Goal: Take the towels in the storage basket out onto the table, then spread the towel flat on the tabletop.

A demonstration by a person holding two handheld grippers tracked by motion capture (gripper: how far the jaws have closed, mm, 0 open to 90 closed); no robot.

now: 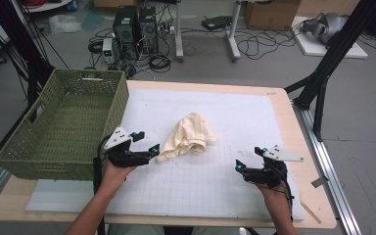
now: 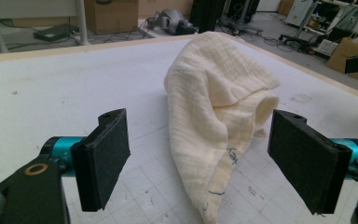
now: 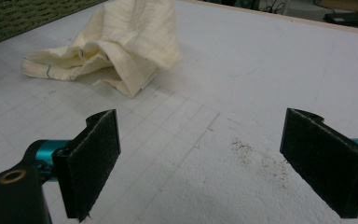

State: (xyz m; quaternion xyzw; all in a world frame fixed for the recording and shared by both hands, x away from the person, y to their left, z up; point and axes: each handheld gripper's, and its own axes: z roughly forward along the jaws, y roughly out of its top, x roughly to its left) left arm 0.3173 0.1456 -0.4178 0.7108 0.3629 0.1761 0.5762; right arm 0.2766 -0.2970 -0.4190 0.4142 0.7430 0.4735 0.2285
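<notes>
Cloth lined up for a left-side pick, nothing gripped yet.

The crumpled cream cloth (image 1: pixel 187 136) is seen on the desk (image 1: pixel 235 117), its near tip between the wide-open jaws of the left hand-held gripper (image 1: pixel 152 149), pads not touching. Its long axis runs straight ahead of that gripper. The right hand-held gripper (image 1: pixel 239 166) is also held open and empty, well apart from it, so the left is judged nearer. The green basket (image 1: pixel 63 122) sits beside the left one.

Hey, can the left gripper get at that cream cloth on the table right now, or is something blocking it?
Probably yes. The left gripper sits right at the near corner of the cream cloth with its jaws wide open, and in the left gripper view the cloth lies between them on the bare white mat, with nothing in between.
</notes>
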